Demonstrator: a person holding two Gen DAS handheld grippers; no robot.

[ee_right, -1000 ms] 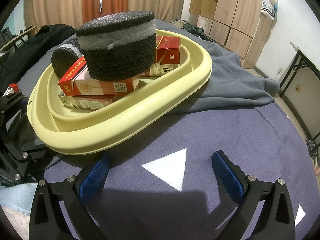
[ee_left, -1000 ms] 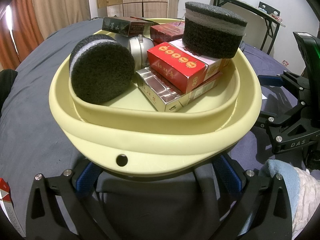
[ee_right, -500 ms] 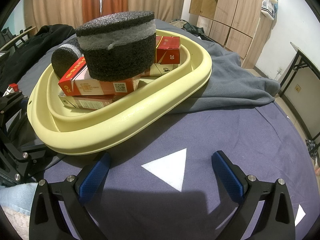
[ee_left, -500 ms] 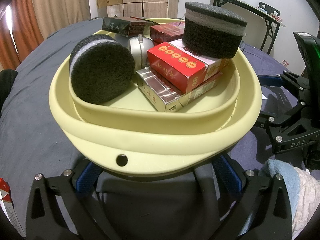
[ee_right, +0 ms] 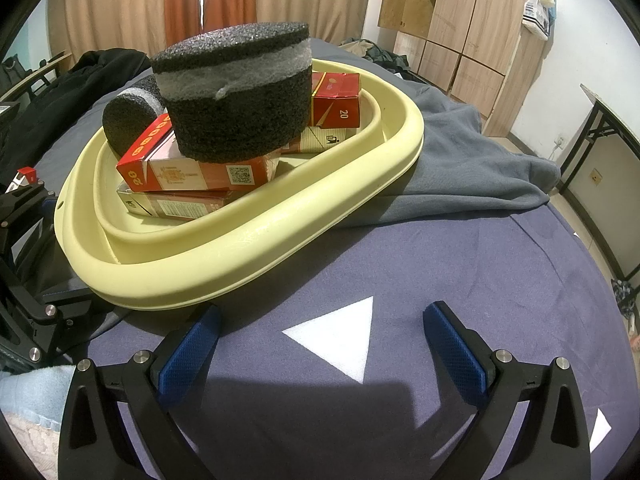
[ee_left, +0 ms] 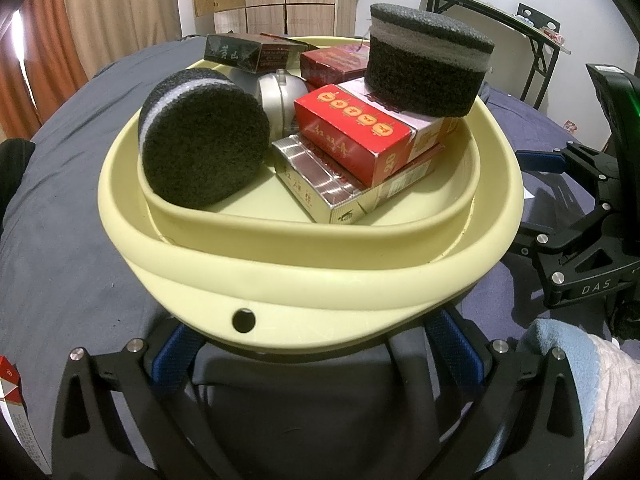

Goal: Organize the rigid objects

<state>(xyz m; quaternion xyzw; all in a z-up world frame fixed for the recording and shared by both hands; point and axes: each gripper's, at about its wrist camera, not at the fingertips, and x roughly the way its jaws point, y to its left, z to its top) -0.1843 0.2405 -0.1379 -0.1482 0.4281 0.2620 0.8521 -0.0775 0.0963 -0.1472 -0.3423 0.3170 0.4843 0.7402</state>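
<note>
Yellow basin (ee_left: 304, 276) hides left hand-held gripper (ee_left: 316, 344) fingertips
Both hand-held grippers spread open; right hand-held gripper (ee_right: 320, 344) empty above the white triangle (ee_right: 340, 336).

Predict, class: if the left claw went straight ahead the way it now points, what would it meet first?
Probably the yellow basin: the left claw sits open right at its near wall, its fingertips tucked under the rim.

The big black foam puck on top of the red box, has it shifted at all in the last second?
No. The foam puck sits on the same red box, at the same spot against the yellow basin rim in both views.
</note>
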